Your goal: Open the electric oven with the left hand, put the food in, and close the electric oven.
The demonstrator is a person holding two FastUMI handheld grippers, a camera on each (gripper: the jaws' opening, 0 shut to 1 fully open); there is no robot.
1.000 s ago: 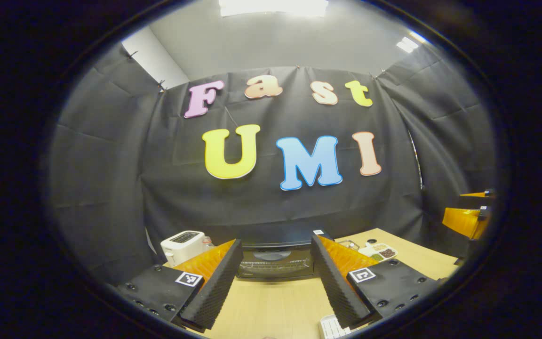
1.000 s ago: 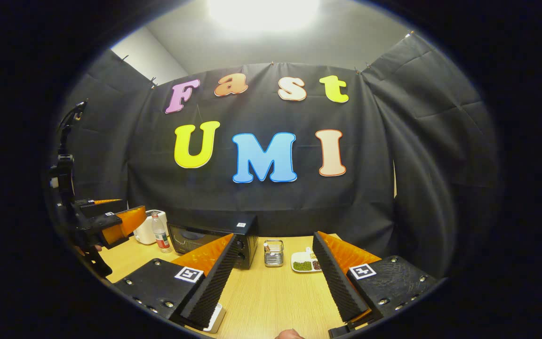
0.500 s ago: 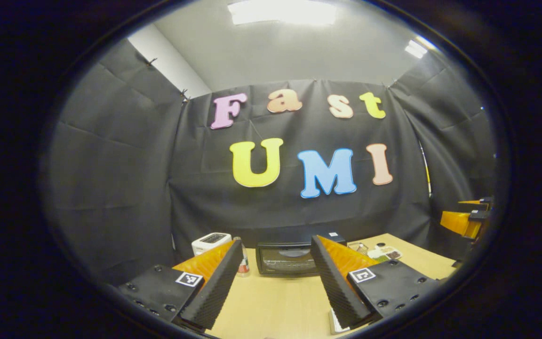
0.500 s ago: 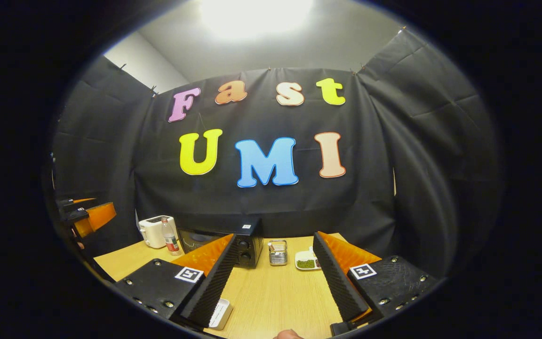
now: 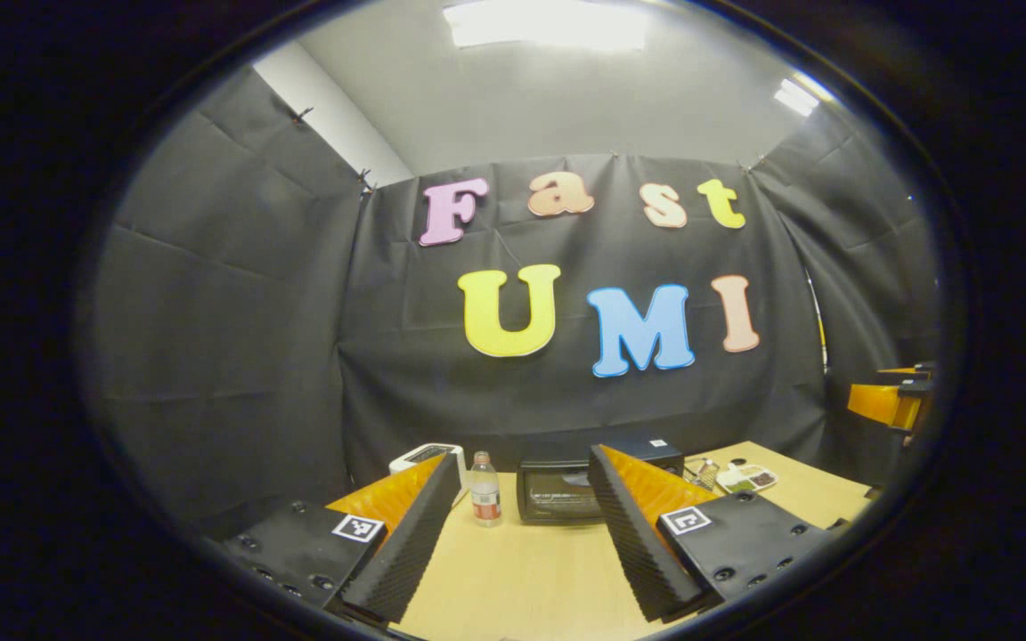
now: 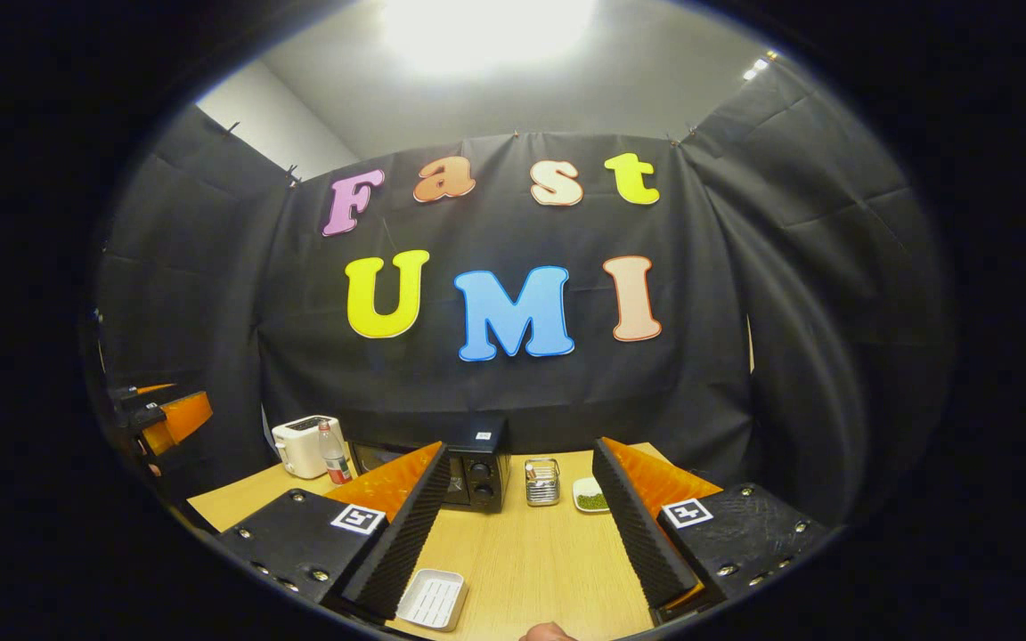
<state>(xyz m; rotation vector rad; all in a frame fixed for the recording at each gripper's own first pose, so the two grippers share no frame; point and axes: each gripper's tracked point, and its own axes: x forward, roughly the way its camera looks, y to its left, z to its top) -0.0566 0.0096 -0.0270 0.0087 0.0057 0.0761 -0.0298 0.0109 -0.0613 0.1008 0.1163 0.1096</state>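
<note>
While both our hand-held grippers, left [image 5: 522,534] and right [image 6: 517,534], hover spread wide and empty above the table [image 6: 531,561], the oven [image 5: 557,491] sits closed by the bottle [image 5: 484,491].

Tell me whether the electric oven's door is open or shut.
Shut: the electric oven shows its glass door upright, flush with its front.

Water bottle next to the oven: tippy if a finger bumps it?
Probably. The bottle stands upright, tall and narrow, beside the oven. It looks like clear plastic, so likely light; it may roll once down.
</note>
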